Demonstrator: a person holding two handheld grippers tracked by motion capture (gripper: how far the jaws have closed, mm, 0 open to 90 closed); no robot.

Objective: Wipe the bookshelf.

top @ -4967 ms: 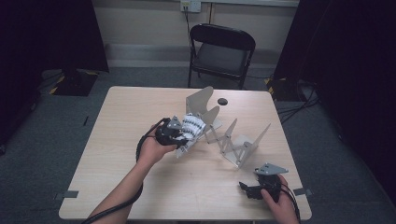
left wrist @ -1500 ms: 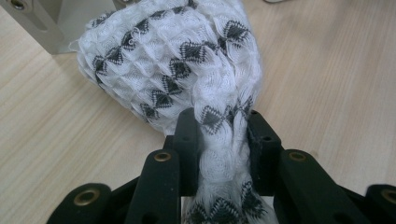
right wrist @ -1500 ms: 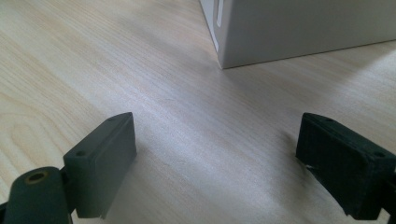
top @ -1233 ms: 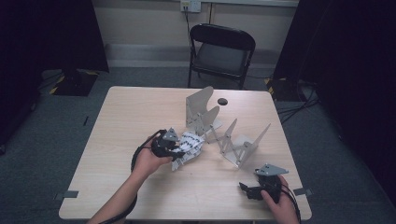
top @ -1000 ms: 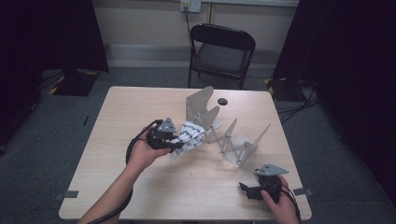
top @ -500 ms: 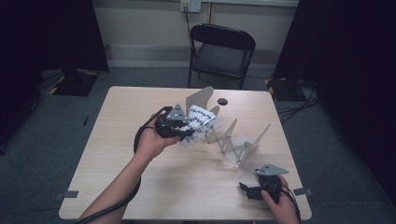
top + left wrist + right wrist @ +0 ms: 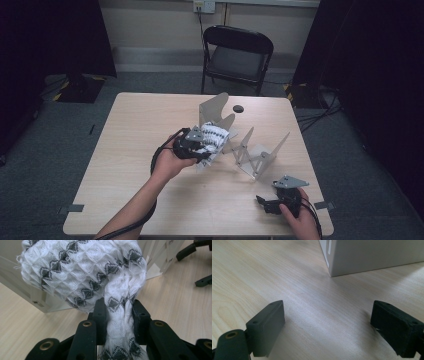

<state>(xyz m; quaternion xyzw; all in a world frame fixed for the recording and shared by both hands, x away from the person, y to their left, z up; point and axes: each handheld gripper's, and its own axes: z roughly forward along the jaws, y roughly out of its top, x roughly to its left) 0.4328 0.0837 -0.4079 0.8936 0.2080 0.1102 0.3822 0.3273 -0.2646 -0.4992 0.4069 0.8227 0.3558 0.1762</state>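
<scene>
My left gripper (image 7: 202,143) is shut on a white knitted cloth with a black diamond pattern (image 7: 215,135), just above the table beside the grey metal rack (image 7: 256,154). In the left gripper view a bunched strip of the cloth (image 7: 82,272) is pinched between my left gripper's (image 7: 117,308) black jaws, and the rest bulges out in front against a pale rack panel (image 7: 17,283). My right gripper (image 7: 263,203) lies on the table near its front right corner. It stands open (image 7: 329,322) over bare wood, facing the rack's base (image 7: 372,255).
The rack's tall panel (image 7: 212,106) and its slanted plates stand mid-table. A small black disc (image 7: 238,108) lies behind them. A black folding chair (image 7: 237,52) stands beyond the table's (image 7: 125,150) far edge. The other gripper's jaws (image 7: 203,281) show far right in the left gripper view.
My left gripper carried the cloth up toward the tall panel, then came back down and toward the person, ending slightly right of where it was. The right gripper has stayed put.
</scene>
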